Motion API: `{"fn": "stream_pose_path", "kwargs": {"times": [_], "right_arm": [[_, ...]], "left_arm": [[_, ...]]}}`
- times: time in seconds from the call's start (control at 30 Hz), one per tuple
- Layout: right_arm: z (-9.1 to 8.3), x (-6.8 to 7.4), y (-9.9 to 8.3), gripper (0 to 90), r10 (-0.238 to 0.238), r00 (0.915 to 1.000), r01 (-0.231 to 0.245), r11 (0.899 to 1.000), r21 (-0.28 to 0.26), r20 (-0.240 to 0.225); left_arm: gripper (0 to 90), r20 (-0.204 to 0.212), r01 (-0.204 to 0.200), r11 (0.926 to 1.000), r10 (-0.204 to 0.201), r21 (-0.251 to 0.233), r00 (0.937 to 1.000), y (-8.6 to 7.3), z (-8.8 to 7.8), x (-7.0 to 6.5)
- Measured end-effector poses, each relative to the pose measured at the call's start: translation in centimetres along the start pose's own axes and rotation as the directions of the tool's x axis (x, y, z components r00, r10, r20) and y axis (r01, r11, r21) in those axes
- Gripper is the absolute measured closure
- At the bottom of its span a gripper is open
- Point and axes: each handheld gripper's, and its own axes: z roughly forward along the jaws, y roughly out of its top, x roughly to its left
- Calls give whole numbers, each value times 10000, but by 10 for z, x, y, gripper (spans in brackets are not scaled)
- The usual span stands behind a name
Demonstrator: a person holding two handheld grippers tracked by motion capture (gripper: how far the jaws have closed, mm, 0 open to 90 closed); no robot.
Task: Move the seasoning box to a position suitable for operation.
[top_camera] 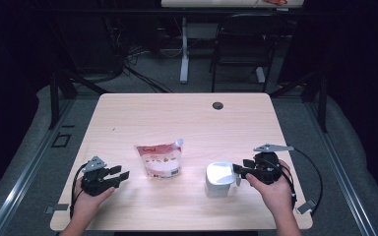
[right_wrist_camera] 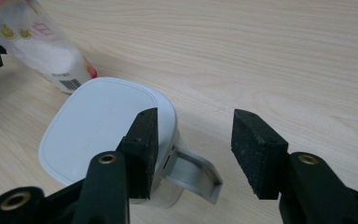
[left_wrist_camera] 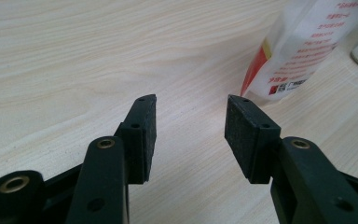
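Note:
A white and red spouted pouch (top_camera: 160,160) (left_wrist_camera: 303,42) (right_wrist_camera: 42,51) lies flat near the middle of the wooden table (top_camera: 187,113). To its right stands a grey container with a white lid (top_camera: 220,179) (right_wrist_camera: 102,126) and a side handle (right_wrist_camera: 193,175). My right gripper (top_camera: 237,174) (right_wrist_camera: 195,113) is open at the container's right side. The handle sits between its jaws and the pads are not pressing on it. My left gripper (top_camera: 122,172) (left_wrist_camera: 191,105) rests on the table left of the pouch, open with nothing between its jaws.
A round cable hole (top_camera: 218,105) sits in the table's far side. Beyond the table stand a black chair (top_camera: 241,44) and a white desk leg (top_camera: 184,49), with cables on the floor. Bare tabletop lies behind the pouch.

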Motion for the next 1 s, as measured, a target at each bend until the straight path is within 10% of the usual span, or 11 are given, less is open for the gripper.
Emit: {"fn": "stream_pose_path", "kwargs": {"times": [1.0], "right_arm": [[-2,-5,-3,663,430,9965,-434,9991,-37,-711]], "left_arm": [[536,-64,-21,10000,21,-5,10000,0,0,0]]}}
